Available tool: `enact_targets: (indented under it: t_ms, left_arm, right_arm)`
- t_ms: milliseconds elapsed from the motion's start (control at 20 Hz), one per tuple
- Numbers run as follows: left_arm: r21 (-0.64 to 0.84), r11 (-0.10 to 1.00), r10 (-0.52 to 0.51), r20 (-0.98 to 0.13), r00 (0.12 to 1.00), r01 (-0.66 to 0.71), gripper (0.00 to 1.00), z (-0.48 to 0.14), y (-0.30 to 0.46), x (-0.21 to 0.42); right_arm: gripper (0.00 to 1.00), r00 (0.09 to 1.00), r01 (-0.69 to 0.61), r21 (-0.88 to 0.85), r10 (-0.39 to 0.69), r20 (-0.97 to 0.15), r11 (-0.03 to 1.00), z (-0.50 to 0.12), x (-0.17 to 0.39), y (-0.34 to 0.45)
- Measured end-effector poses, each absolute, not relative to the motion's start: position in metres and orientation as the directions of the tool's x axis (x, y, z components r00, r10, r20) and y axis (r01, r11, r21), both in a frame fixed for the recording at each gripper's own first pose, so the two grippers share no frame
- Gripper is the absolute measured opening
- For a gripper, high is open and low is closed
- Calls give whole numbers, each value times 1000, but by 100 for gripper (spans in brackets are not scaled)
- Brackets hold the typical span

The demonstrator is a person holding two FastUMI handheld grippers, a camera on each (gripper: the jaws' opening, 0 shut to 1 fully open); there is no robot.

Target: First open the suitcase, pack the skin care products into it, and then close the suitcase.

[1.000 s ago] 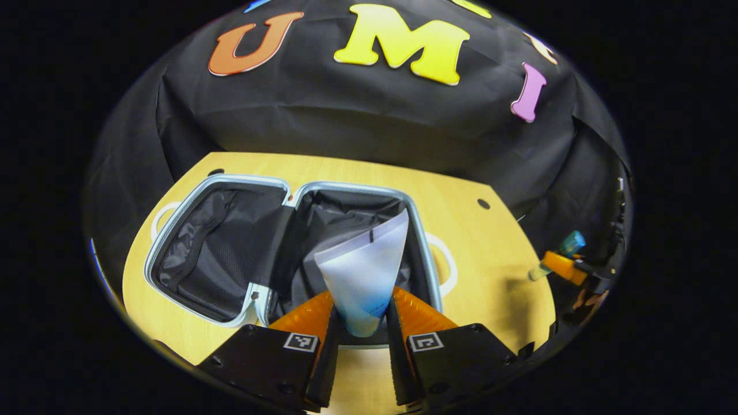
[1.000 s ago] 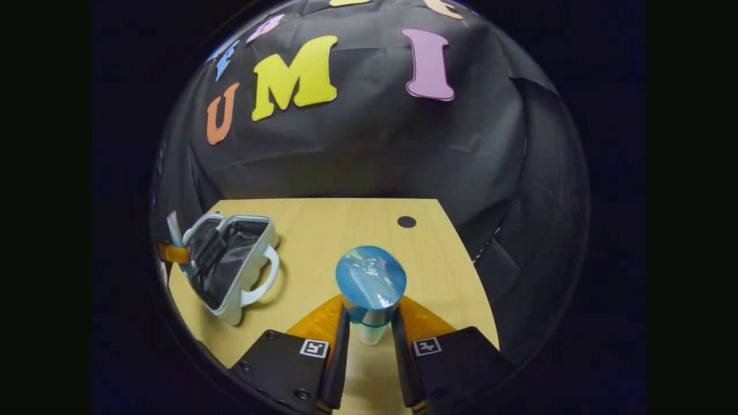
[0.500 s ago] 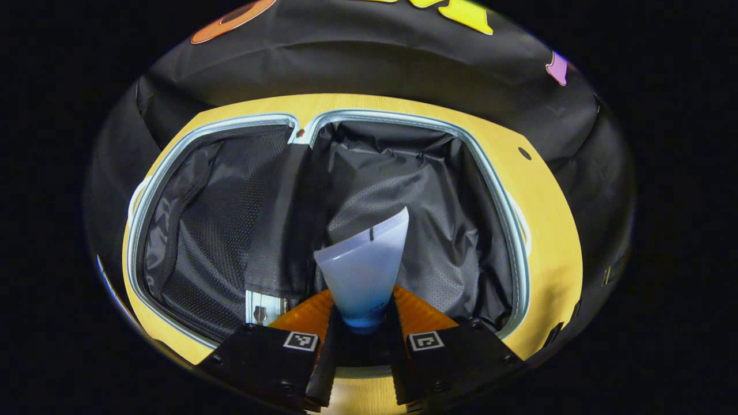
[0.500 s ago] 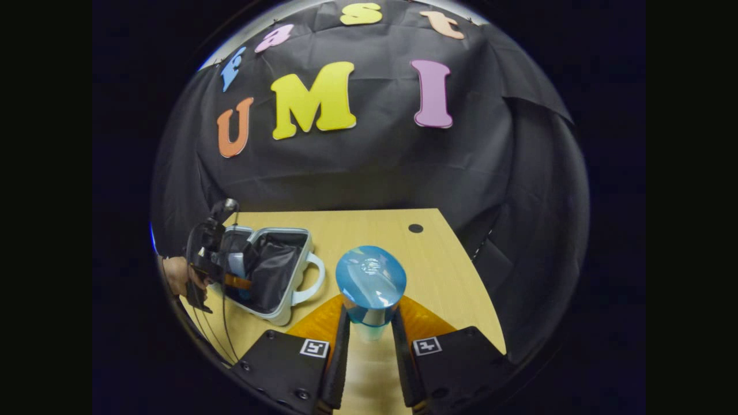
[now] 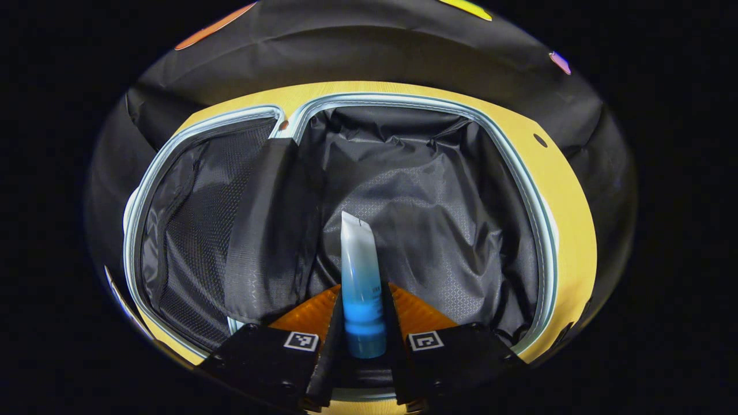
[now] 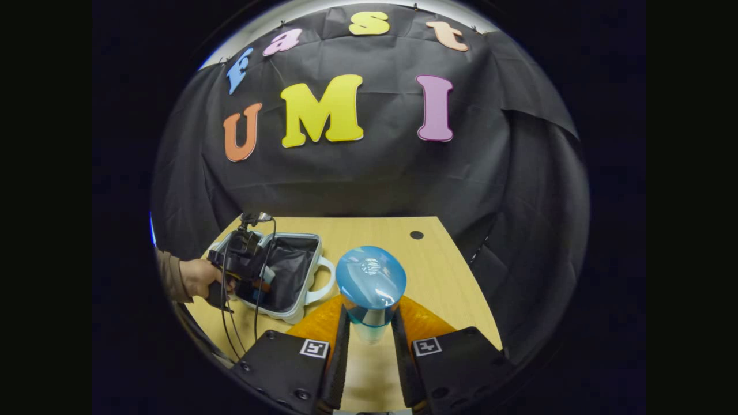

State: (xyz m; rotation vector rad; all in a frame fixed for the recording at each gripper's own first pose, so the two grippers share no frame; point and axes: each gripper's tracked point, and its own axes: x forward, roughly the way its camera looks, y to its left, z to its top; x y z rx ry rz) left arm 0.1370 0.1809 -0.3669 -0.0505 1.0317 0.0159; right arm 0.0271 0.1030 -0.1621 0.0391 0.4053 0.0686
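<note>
no readable labels, brands, numbers

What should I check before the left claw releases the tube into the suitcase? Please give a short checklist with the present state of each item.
1. Suitcase lies open: ok.
2. Left claw is shut on the tube: ok.
3. Tube is over the right-hand compartment's black lining: ok.
4. Tube already touches the lining: cannot tell.
5. Right claw grips the blue-capped bottle, away from the suitcase: ok.
6. Compartment under the tube is free of other products: ok as far as visible.
</note>
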Motion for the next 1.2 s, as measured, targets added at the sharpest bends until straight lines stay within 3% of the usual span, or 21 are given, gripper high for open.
enact_targets:
  t_ms: [50, 100, 150, 250, 400, 450, 500, 900, 1200]
  left_arm:
    - [-36, 999, -11, -857, 516, -40, 42, -367, 180, 138]
    - [-40, 998, -12, -854, 520, -42, 52, -367, 179, 138]
    - [-35, 998, -4, -852, 524, -49, 46, -365, 180, 138]
    - [-51, 997, -11, -830, 557, -57, 53, -357, 179, 139]
    - [-120, 992, -76, -780, 621, -29, 93, -337, 167, 135]
    - [-120, 993, -79, -755, 651, -18, 85, -327, 166, 132]
    - [-124, 992, -88, -723, 685, -4, 97, -314, 167, 129]
    - [-105, 992, -117, -475, 872, 76, 98, -227, 196, 66]
    - [-64, 998, -29, -366, 930, 6, 97, -207, 264, 10]
  right_arm:
    - [36, 915, -59, 53, 76, -395, 997, -163, 28, 105]
    - [36, 915, -58, 56, 75, -397, 997, -163, 30, 108]
    - [36, 913, -63, 62, 82, -400, 996, -163, 33, 112]
    - [35, 907, -82, 73, 105, -408, 994, -165, 39, 126]
    - [35, 895, -131, 71, 148, -422, 989, -170, 52, 156]
    - [35, 887, -150, 76, 168, -430, 986, -173, 57, 168]
    - [36, 878, -174, 85, 194, -438, 981, -177, 62, 184]
    - [36, 757, -304, 161, 341, -558, 939, -235, 99, 310]
    - [36, 654, -248, 191, 310, -690, 950, -301, 117, 357]
